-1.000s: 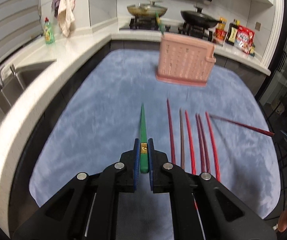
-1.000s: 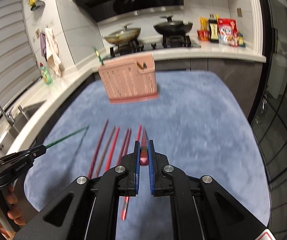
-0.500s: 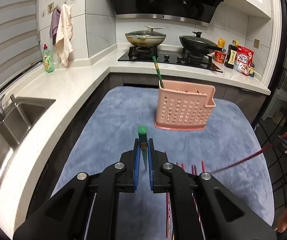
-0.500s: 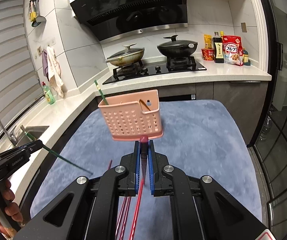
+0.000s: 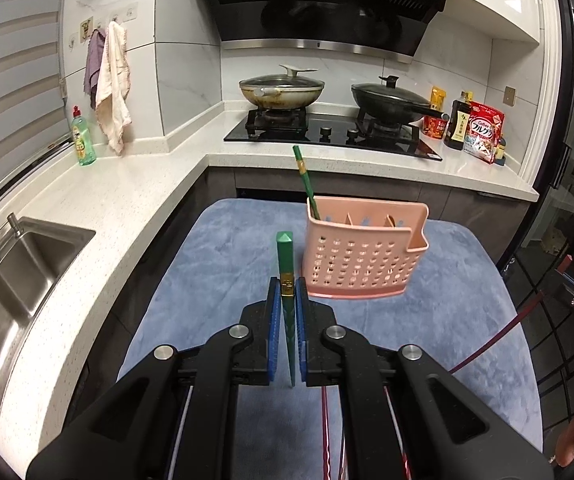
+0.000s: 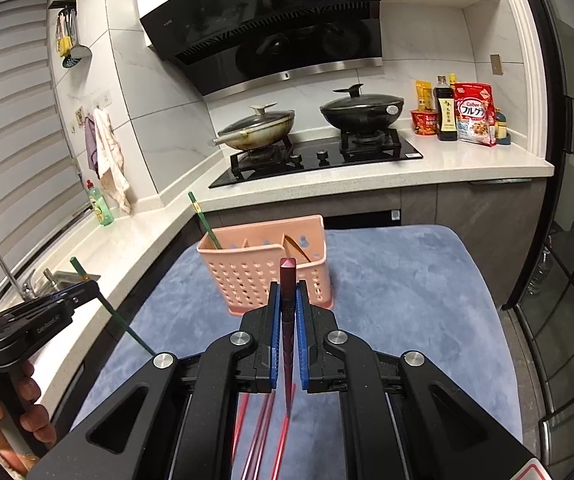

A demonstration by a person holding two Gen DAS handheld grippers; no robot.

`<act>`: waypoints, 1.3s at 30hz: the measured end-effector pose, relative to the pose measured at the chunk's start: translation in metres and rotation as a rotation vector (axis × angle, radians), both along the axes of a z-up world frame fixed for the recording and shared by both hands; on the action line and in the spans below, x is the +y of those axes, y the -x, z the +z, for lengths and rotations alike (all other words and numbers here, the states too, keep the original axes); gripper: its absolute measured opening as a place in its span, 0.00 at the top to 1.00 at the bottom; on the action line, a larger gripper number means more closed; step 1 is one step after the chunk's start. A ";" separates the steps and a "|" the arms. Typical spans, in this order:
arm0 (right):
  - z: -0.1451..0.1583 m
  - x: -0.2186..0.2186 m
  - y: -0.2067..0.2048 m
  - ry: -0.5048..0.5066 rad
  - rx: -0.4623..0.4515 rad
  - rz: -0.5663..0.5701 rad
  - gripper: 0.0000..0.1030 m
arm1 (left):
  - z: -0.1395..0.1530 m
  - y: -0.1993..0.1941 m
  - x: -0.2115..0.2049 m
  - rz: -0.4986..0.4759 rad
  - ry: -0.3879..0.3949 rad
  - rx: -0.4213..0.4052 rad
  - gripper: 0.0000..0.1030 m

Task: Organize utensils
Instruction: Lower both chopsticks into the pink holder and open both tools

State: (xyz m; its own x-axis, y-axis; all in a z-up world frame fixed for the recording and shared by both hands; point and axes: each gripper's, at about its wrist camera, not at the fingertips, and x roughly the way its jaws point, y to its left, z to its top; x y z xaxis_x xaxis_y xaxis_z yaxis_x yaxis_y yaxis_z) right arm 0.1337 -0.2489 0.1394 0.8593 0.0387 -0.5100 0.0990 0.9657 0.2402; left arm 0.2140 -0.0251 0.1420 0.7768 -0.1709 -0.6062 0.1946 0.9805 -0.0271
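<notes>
Pink plastic caddy [image 5: 361, 256] is standing on the blue mat [image 5: 215, 264], holding one green chopstick [image 5: 305, 184] in its left compartment. Left gripper [image 5: 287, 292] is clamping another green chopstick [image 5: 285, 256]; right gripper [image 6: 287, 296] is pinching a maroon chopstick [image 6: 287, 276]. Only the right view is showing the person's left hand [image 6: 3, 412].

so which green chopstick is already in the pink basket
The green chopstick leaning out of the left end compartment of the pink basket. The other green one is clamped in the left gripper, in the air short of the basket.
</notes>
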 end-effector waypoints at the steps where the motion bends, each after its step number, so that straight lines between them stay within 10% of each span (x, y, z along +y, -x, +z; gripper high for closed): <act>1: 0.003 0.000 -0.002 -0.004 -0.005 0.002 0.93 | 0.002 -0.002 0.000 -0.003 0.002 -0.002 0.93; 20: 0.110 -0.021 -0.108 -0.060 -0.249 -0.006 0.93 | 0.140 -0.083 -0.034 -0.038 0.133 -0.227 0.93; 39: 0.046 -0.019 -0.193 -0.070 -0.117 0.034 0.93 | 0.066 -0.153 -0.081 -0.049 0.070 -0.178 0.93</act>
State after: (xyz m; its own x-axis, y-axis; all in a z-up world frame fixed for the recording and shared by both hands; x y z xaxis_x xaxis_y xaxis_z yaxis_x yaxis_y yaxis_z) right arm 0.3271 -0.2683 0.1858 0.9102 0.1008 -0.4018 0.0339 0.9485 0.3149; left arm 0.3674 -0.1058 0.2079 0.8602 -0.2483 -0.4453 0.2501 0.9666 -0.0559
